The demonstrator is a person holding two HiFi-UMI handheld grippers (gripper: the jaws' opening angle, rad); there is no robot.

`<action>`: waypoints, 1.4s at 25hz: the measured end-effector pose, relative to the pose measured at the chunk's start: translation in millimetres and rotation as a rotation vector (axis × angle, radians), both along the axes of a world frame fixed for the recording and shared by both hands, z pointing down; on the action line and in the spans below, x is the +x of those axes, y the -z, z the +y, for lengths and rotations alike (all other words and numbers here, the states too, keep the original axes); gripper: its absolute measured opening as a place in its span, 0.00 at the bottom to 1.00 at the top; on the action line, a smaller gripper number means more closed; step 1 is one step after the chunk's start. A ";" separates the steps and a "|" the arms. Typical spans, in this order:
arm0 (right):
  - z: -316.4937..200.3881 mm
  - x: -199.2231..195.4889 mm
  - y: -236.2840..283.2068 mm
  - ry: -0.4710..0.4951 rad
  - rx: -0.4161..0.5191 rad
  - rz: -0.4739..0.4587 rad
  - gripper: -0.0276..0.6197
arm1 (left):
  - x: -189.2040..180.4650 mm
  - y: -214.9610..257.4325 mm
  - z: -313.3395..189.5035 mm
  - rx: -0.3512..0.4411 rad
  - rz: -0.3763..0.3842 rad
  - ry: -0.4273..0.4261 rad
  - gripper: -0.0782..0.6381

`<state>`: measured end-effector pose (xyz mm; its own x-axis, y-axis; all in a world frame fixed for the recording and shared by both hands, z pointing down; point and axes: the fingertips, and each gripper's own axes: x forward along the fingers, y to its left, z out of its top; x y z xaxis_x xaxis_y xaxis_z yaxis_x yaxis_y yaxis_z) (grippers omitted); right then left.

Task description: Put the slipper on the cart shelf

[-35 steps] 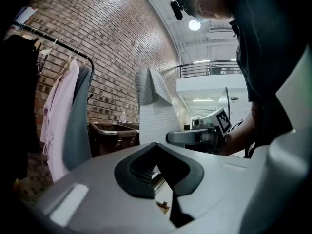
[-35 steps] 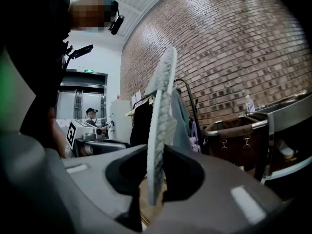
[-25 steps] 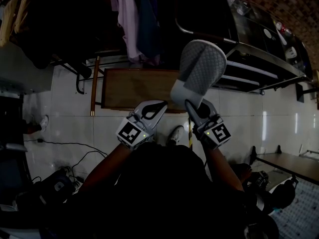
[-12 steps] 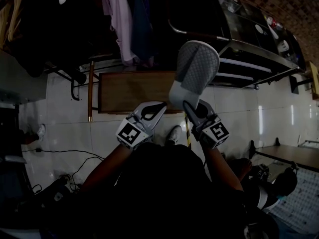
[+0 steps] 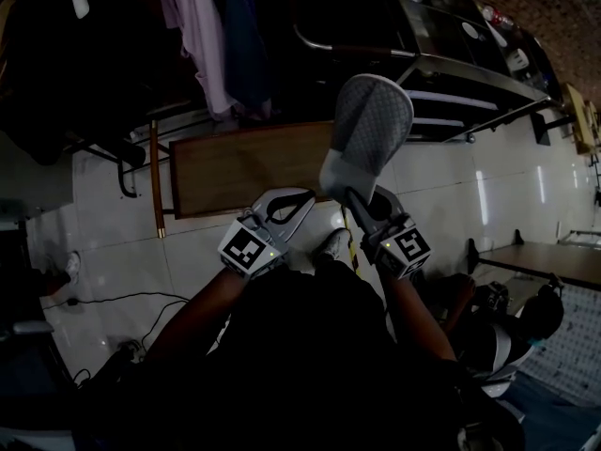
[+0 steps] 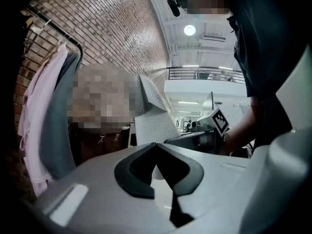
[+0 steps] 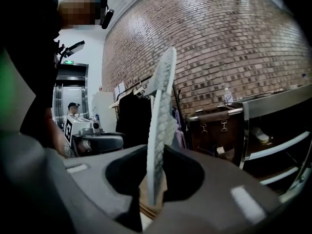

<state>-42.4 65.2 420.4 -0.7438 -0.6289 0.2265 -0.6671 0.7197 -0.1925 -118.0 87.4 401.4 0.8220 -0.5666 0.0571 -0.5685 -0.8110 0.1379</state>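
White tiled floor (image 5: 103, 252) lies below the person. Nearest, in the head view, the left gripper (image 5: 299, 198) and the right gripper (image 5: 362, 198) are side by side, close to each other. The left gripper view shows its jaws pressed together with nothing between them. The right gripper view shows its jaws pinching the grey slipper (image 7: 158, 126) at one end, seen there edge-on and upright. Only the head view shows the slipper's wide dotted sole (image 5: 373, 130), held in the air above the floor, in front of the cart (image 5: 470, 71) and not on it. Behind the grippers a brown wooden board (image 5: 244, 163) lies low on the floor. Farther, clothes (image 5: 192, 26) hang at the left. In the right gripper view the cart's shelves (image 7: 273, 147) are visible, and a pale thing (image 7: 261, 135) that I cannot name lies on one. Behind all rises a brick wall (image 7: 234, 43).
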 end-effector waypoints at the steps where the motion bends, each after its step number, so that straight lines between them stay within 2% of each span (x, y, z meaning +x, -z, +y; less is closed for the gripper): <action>1: -1.4 5.4 -0.8 -0.005 0.002 0.001 0.14 | 5.3 -0.7 -0.9 0.001 -0.003 -0.007 0.11; 6: -11.9 32.2 1.6 -0.015 -0.006 -0.014 0.14 | 38.4 2.3 -9.3 0.014 -0.005 -0.034 0.11; 10: -24.0 65.0 -1.1 0.002 0.014 -0.017 0.14 | 71.0 4.4 -22.9 0.015 -0.024 -0.021 0.11; 24: -60.3 206.8 -20.0 0.024 -0.016 -0.039 0.14 | 217.2 -3.3 -61.4 0.011 -0.060 -0.015 0.11; 35: -78.4 298.9 -34.7 -0.049 -0.053 -0.064 0.15 | 302.2 -14.5 -72.1 -0.001 -0.092 -0.084 0.11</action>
<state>256.5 -13.2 455.1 -0.7266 -0.6530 0.2137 -0.6862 0.6742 -0.2731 184.2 15.3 415.9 0.8579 -0.4958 0.1350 -0.5089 -0.8563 0.0887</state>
